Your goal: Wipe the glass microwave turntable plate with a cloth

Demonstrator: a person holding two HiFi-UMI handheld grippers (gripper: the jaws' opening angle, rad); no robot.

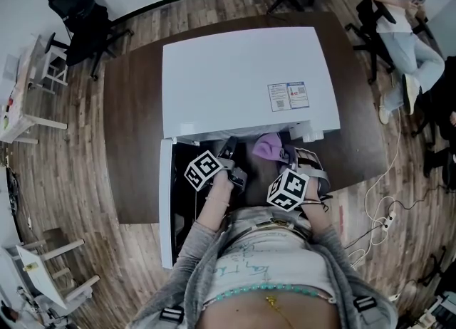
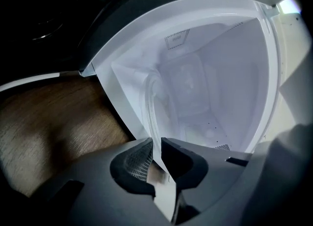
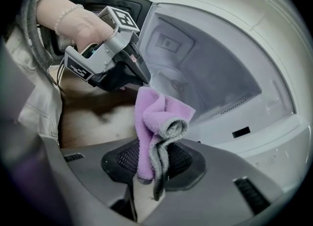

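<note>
Nearest, at the open mouth of the white microwave [image 1: 242, 78], the right gripper [image 3: 151, 164] is clenched on a bunched purple cloth [image 3: 154, 117] that is held clear of any glass. Beside it, the left gripper [image 2: 155, 159] pinches the rim of the glass turntable plate [image 2: 150, 107], which reaches into the microwave's cavity. Wiping looks not yet begun. On the microwave's top, a red-and-blue sticker [image 1: 288, 96] is too small to read.

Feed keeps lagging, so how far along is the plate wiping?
Done: microwave door open, cloth clamped in the right hand-held gripper. In hand: left hand-held gripper pinches the edge of the plate. Left: the wiping itself; cloth isn't on the plate yet.
</note>
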